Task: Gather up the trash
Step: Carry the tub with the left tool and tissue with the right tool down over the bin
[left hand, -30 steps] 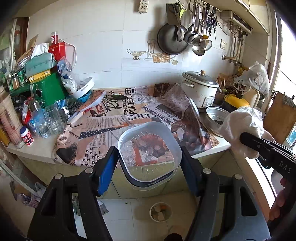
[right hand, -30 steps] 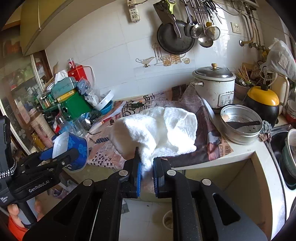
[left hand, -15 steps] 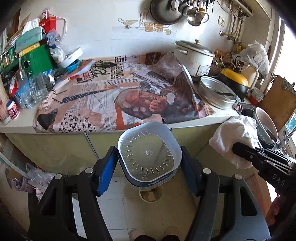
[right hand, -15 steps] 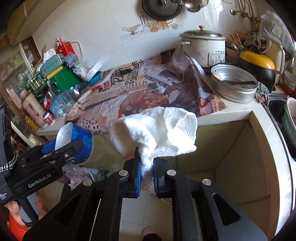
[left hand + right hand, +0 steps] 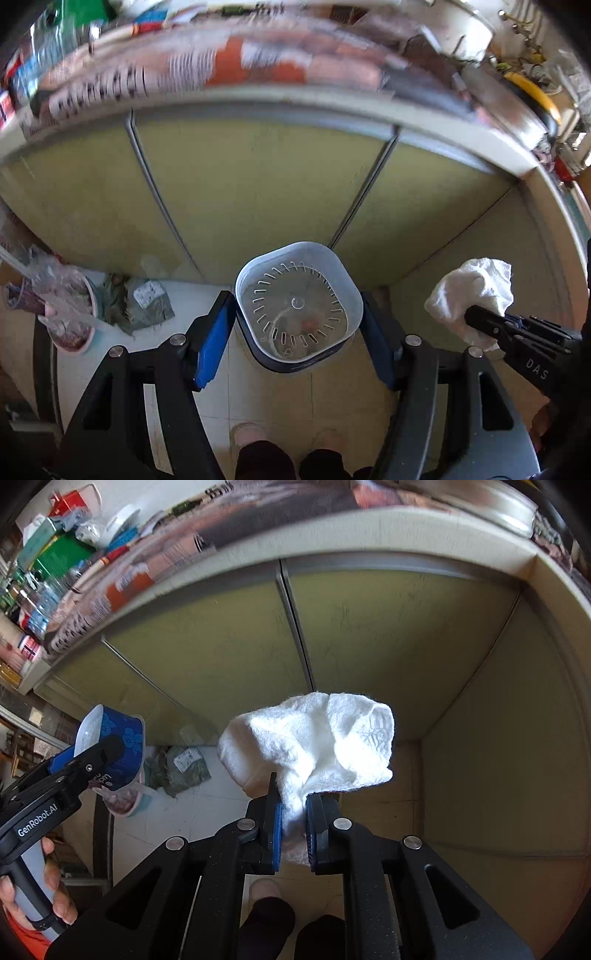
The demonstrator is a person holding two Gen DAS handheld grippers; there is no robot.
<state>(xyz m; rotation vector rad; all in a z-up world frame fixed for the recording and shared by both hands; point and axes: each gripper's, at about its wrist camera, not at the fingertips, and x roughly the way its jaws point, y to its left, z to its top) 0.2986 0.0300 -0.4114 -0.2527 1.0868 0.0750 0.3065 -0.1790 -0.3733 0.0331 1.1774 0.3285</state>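
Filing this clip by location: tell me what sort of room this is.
Most likely a home kitchen: a cluttered counter spread with newspaper, yellow-green cabinet doors under it, and a metal pot on top.

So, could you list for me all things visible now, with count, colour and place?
plastic cup: one, clear inside, blue floral outside, between left gripper fingers
paper towel: one, white, crumpled, pinched in right gripper
cabinet doors: pale green, under the counter
newspaper: blurred, covering the counter top
trash bin: one, pinkish, plastic-lined, on the floor at left
crumpled wrapper: one, grey-green, on the floor beside the bin
person's hand: one, on the left gripper handle
person's shoes: pale, bottom centre
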